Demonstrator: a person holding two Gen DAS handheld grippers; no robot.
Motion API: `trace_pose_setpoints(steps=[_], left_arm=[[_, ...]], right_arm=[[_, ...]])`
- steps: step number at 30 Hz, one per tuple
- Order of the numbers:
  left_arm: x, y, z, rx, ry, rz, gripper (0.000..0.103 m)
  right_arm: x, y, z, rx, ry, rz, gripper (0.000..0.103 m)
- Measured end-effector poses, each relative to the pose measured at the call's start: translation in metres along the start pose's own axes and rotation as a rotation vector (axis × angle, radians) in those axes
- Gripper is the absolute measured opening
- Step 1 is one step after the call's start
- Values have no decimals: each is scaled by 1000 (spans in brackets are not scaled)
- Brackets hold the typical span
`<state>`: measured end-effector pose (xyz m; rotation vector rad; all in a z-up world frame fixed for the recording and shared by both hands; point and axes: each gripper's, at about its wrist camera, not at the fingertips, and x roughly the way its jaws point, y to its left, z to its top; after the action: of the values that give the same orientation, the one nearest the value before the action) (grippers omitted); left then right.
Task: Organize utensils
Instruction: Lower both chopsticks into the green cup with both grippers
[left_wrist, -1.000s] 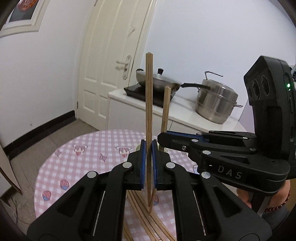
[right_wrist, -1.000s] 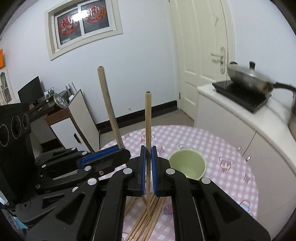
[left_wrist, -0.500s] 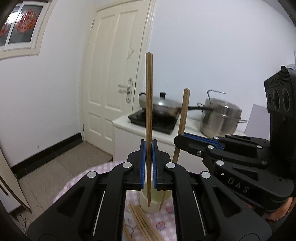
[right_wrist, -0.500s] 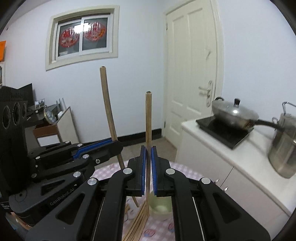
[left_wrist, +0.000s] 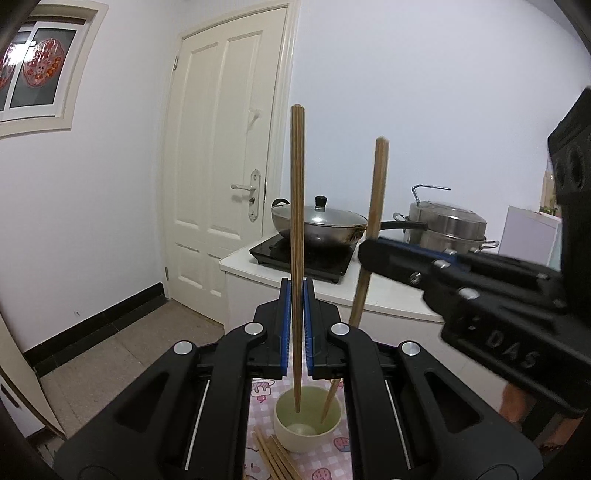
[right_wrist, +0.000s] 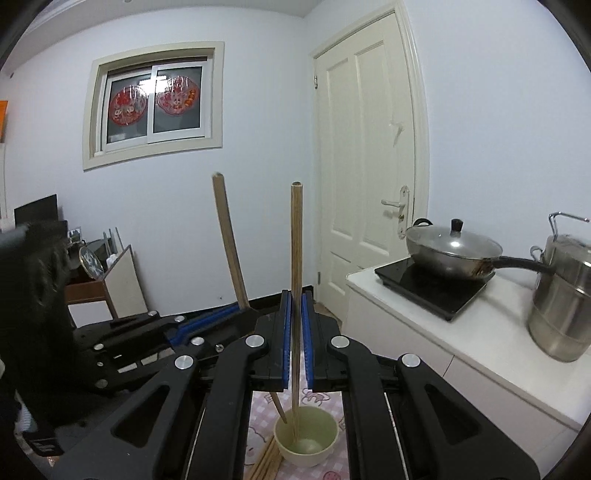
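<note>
Now my left gripper (left_wrist: 295, 325) is clamped on one upright wooden chopstick (left_wrist: 296, 221), tip hanging over the pale green cup (left_wrist: 308, 428). My right gripper (right_wrist: 295, 332) pinches a second chopstick (right_wrist: 295, 277), tip inside the same cup. Loose chopsticks (left_wrist: 273, 458) lie on the checked tablecloth (left_wrist: 332, 461) at the cup's 7 o'clock.

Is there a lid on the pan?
Yes, a lid with a black knob sits on the pan on the cooktop.

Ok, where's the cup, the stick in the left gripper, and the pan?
cup (left_wrist: 334, 424): left wrist view, right rim.
left gripper's chopstick (left_wrist: 297, 192): left wrist view, upper shaft.
pan (right_wrist: 448, 245): right wrist view, its lid.
</note>
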<state>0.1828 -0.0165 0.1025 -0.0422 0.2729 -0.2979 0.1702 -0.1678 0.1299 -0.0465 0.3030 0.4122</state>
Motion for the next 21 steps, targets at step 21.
trace_pose_setpoints(steps=[21], left_arm=[[55,23,-66,-92,109,-14,7]], right_arm=[[44,-35,-89,133,98,-25,4]])
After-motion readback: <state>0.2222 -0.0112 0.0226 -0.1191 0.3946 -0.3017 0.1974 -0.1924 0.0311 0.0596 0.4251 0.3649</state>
